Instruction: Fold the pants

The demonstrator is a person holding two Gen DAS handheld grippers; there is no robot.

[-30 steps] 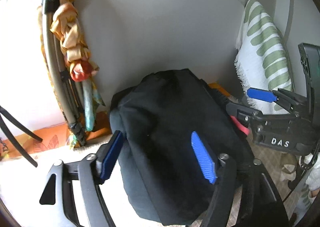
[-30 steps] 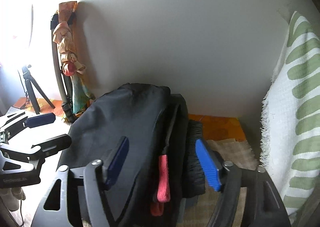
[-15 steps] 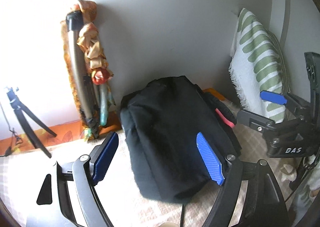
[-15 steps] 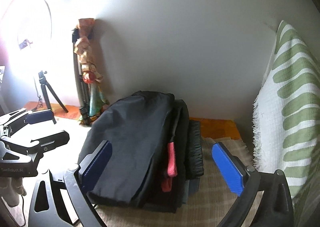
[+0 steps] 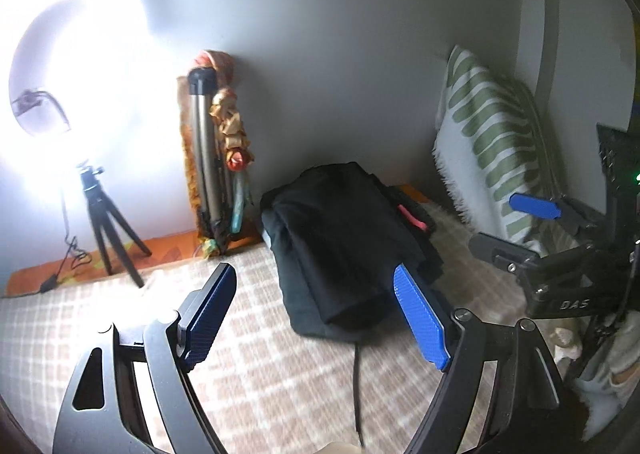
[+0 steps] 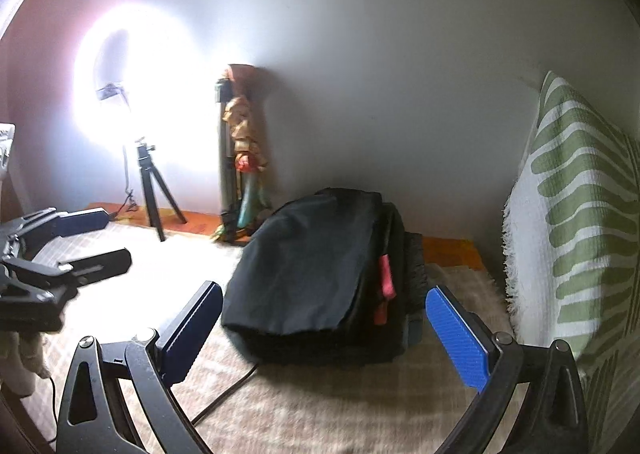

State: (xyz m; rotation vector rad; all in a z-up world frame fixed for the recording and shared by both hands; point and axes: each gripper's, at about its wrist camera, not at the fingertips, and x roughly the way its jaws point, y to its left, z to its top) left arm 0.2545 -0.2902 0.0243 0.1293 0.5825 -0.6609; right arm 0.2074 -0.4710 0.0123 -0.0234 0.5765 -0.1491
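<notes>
The black pants (image 5: 344, 238) lie folded in a thick stack on the checked beige blanket (image 5: 256, 366), near the wall; they also show in the right wrist view (image 6: 312, 274). A red strip (image 6: 385, 276) shows at the stack's right edge. My left gripper (image 5: 316, 310) is open and empty, held back from the stack's near edge. My right gripper (image 6: 324, 330) is open and empty, also short of the stack. Each gripper shows in the other's view, the right one (image 5: 520, 226) and the left one (image 6: 84, 238).
A green-striped white pillow (image 6: 576, 234) leans at the right. A folded tripod wrapped in orange cloth (image 5: 216, 166) stands against the wall. A bright ring light on a small tripod (image 5: 100, 214) stands at the left. A black cable (image 5: 356, 386) runs under the stack.
Both grippers have pulled back from the folded pants and risen. One second ago their fingers were around the stack; now the stack lies free on the blanket.
</notes>
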